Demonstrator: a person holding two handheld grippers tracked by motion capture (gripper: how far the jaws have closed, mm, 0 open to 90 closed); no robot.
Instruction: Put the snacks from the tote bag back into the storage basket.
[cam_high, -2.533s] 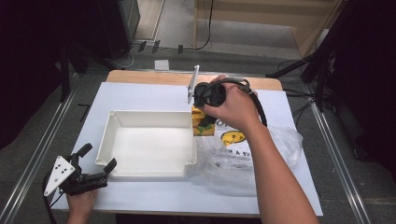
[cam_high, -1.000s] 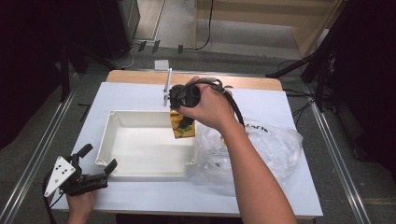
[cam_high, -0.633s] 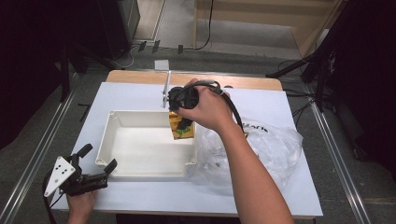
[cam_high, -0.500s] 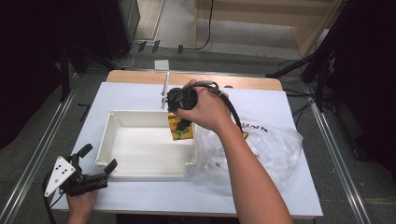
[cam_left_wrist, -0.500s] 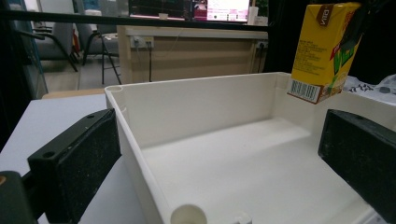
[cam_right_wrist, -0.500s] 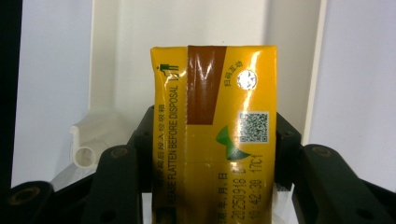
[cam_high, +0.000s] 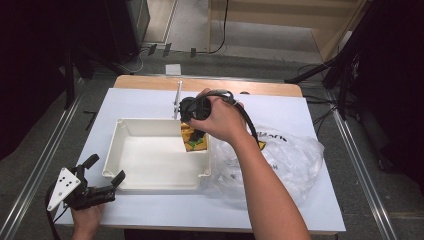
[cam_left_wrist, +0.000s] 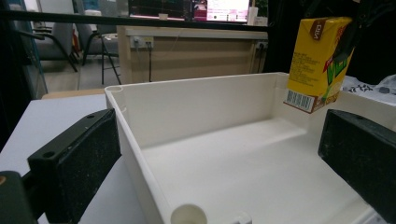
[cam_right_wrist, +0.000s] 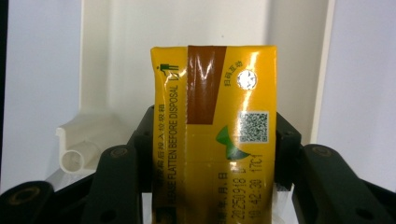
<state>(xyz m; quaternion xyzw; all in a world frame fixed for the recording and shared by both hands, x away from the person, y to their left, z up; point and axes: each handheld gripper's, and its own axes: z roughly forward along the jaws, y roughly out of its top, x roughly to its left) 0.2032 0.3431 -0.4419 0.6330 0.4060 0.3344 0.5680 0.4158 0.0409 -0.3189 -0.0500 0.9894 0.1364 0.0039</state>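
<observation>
The yellow drink carton (cam_high: 192, 141) hung in the air over the right end of the white plastic bin (cam_high: 150, 177), just inside its right wall and clear of the floor of the bin; in the left gripper view the carton (cam_left_wrist: 318, 60) showed its barcode corner lowest, tilted a little, above the far right part of the bin (cam_left_wrist: 196, 107). The right gripper (cam_high: 192, 131) was clamped on it, pointing down, the person's right hand (cam_high: 220, 119) wrapped around the gripper's body. In the right gripper view the two black jaws pressed against the left and right faces of the carton (cam_right_wrist: 212, 135), with its brown strip and printed code facing the camera and the bin's rim (cam_right_wrist: 86, 140) and pale floor behind it. To the right of the bin, touching its right wall, lay a crumpled clear plastic bag (cam_high: 285, 160) on the white tabletop (cam_high: 145, 102). At the near left corner of the table the left gripper (cam_high: 105, 170) was held low in the left hand (cam_high: 87, 220), its jaws spread apart with nothing between the pads, aimed at the bin's near left corner; the grey three-cornered plate (cam_high: 62, 182) sat on top of it.
</observation>
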